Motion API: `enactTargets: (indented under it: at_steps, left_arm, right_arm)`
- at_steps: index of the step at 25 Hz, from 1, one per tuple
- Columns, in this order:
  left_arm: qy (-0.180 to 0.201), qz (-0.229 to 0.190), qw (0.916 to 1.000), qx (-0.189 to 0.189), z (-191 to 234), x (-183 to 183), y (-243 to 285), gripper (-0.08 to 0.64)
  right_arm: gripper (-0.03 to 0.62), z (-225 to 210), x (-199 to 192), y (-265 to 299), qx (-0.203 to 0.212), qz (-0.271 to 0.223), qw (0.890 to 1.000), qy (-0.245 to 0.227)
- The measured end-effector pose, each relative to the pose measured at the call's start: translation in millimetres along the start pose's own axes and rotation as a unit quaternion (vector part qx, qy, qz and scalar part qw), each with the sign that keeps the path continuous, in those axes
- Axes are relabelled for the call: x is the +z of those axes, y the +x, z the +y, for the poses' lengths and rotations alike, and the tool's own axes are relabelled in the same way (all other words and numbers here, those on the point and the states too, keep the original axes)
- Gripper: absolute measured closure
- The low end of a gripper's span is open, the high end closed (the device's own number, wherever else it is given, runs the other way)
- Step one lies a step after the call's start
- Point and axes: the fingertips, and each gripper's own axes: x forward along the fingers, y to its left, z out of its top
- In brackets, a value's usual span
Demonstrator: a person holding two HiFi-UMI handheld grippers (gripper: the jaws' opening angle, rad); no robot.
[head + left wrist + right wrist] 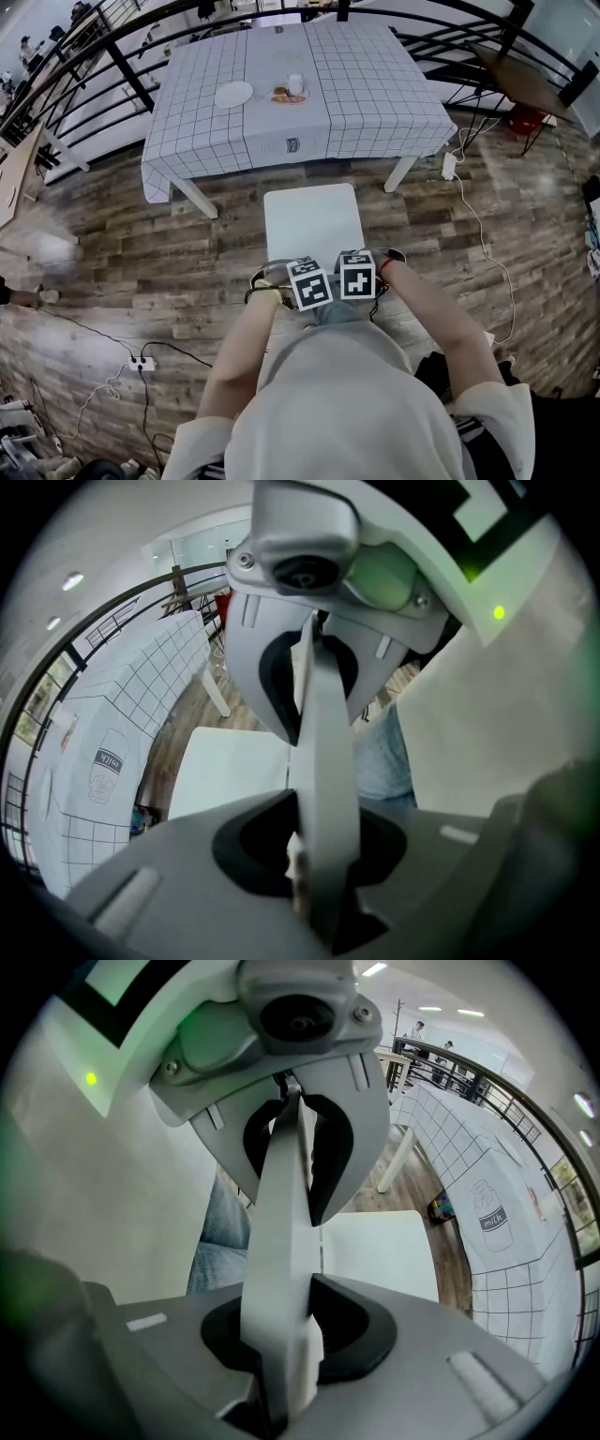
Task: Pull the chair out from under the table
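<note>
Chair sits just clear of table edge, open wood floor either side; left gripper and right gripper clamp its backrest.

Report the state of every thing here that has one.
Chair, seat clear of the table, bare.
Left gripper, jaws shut on the chair's back.
Right gripper, jaws shut on the chair's back.
Cup, upright on the table.
Plate, flat on the table.
</note>
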Motion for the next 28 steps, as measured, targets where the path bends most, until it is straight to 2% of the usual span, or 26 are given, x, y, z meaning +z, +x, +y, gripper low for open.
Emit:
enactTargets:
  at_steps: [20,28]
  left_arm:
    - [0.006,0.0,0.9999,0.012,-2.2,1.0,0.2,0.476]
    - [0.013,-0.012,0.9995,0.025,-2.7,3.2,-7.5,0.467]
  right_arm:
    - [0.514,2.0,-0.6,-1.2,-0.004,-0.007,1.0,0.015]
    - [0.511,2.6,1.2,-9.0,-0.031,-0.014,0.999,0.012]
